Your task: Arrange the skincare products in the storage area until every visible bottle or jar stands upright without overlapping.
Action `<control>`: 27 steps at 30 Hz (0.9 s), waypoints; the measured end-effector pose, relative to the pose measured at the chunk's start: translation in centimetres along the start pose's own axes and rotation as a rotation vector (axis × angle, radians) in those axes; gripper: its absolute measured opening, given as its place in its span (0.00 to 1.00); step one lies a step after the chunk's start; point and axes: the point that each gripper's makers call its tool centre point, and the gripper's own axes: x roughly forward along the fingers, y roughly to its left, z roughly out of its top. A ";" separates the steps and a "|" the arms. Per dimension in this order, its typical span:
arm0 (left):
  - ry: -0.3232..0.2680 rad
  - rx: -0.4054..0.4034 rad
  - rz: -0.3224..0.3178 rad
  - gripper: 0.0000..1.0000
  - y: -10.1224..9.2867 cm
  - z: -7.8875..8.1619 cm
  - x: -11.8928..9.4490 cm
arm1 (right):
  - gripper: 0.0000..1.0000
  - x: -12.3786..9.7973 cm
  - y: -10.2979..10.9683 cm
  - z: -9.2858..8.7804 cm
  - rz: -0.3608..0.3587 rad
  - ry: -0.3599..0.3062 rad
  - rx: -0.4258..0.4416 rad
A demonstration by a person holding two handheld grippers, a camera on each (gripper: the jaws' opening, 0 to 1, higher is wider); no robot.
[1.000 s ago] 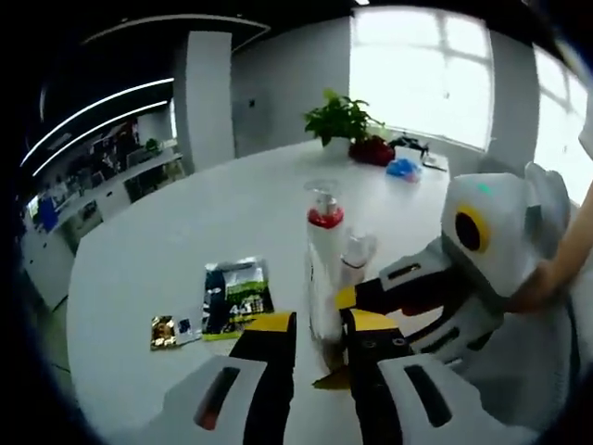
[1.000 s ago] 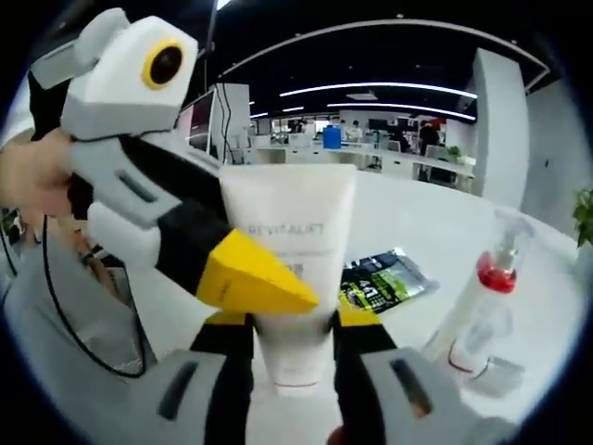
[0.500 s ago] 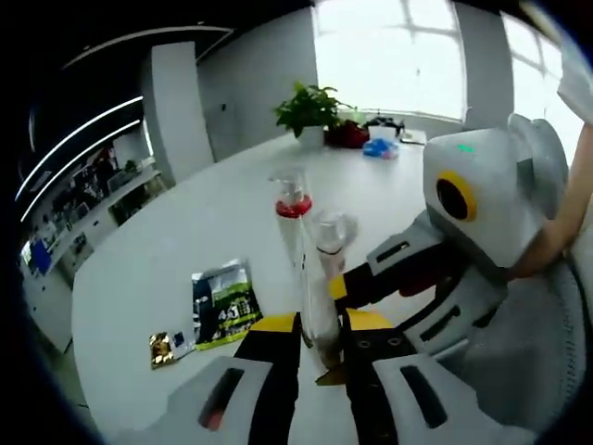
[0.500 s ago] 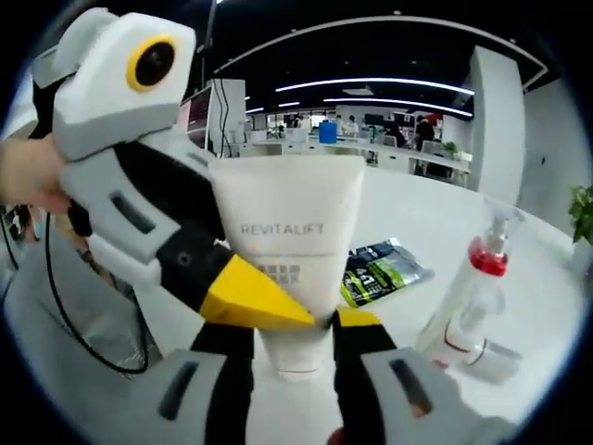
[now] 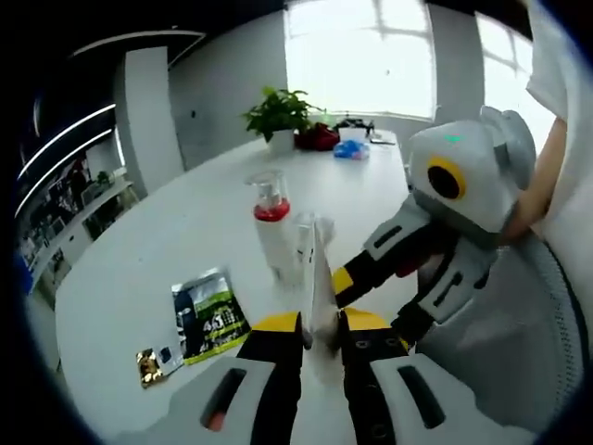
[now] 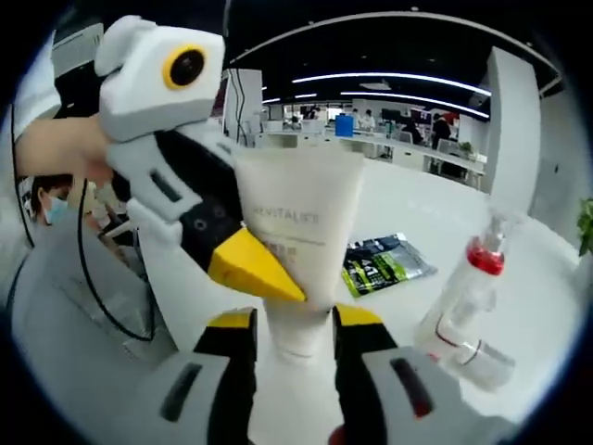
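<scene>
White table (image 5: 167,250) carries a dark green sachet (image 5: 206,317) at left, then a red-collared pump bottle (image 5: 271,222), now seen nearer than before. Both grippers clamp one white cream tube (image 6: 298,241), upright on its cap: the left gripper (image 5: 321,326) pinches its thin edge, the right gripper (image 6: 293,324) squeezes its cap end.

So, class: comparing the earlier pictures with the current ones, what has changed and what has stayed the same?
Little has changed: both cameras shifted with the hands. The white tube stays held cap-down between both grippers, the left gripper and right gripper still shut on it. The pump bottle, the green packet and the white table stay as before.
</scene>
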 end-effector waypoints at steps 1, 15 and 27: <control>-0.002 0.024 -0.015 0.12 0.0 0.0 0.0 | 0.35 -0.1 0.0 0.0 0.005 0.004 -0.012; -0.047 0.143 -0.144 0.12 0.4 0.8 1.0 | 0.54 -3.9 -2.1 -1.6 -0.018 0.076 -0.023; -0.070 0.162 -0.196 0.12 2.7 2.5 3.5 | 0.65 -6.0 -5.8 -2.1 -0.126 0.060 0.123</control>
